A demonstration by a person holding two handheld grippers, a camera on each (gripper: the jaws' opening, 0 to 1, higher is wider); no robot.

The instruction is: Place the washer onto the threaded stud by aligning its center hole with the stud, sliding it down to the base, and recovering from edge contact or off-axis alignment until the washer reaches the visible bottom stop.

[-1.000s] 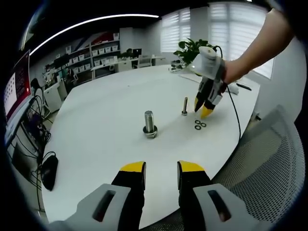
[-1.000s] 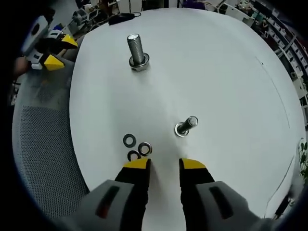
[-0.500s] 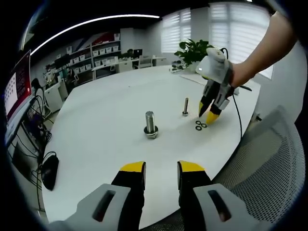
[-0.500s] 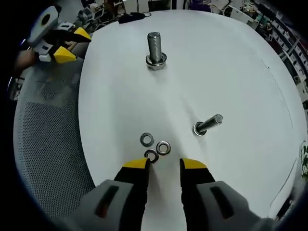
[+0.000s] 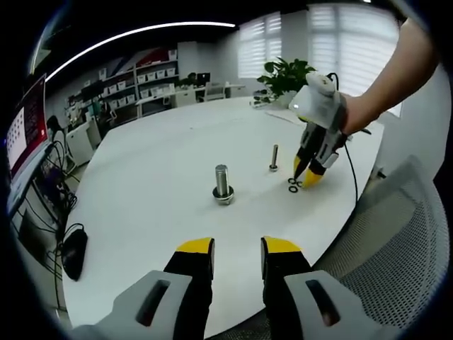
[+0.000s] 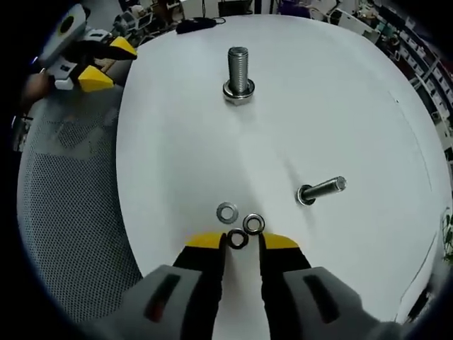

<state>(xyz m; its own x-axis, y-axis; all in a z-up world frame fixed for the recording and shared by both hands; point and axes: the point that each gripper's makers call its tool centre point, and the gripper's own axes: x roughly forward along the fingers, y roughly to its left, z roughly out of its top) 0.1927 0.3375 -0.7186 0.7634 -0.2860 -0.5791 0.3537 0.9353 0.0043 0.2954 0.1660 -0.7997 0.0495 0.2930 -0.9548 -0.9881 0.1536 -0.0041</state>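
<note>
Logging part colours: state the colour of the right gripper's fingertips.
Yellow fingertips on dark fingers, clearest in the right gripper view.

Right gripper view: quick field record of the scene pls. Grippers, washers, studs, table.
right gripper: jaws open, straddling one washer
straddled washer: flat on table, dark
other washers: two loose just ahead, and
thin stud: bare, close to the washers
thick stud: upright, further off
left gripper: open, holding nothing, at the table edge
table: white, round

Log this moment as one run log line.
right claw: open, straddling dark washer | two washers loose on white table | thin stud bare | left claw: open, idle
</note>
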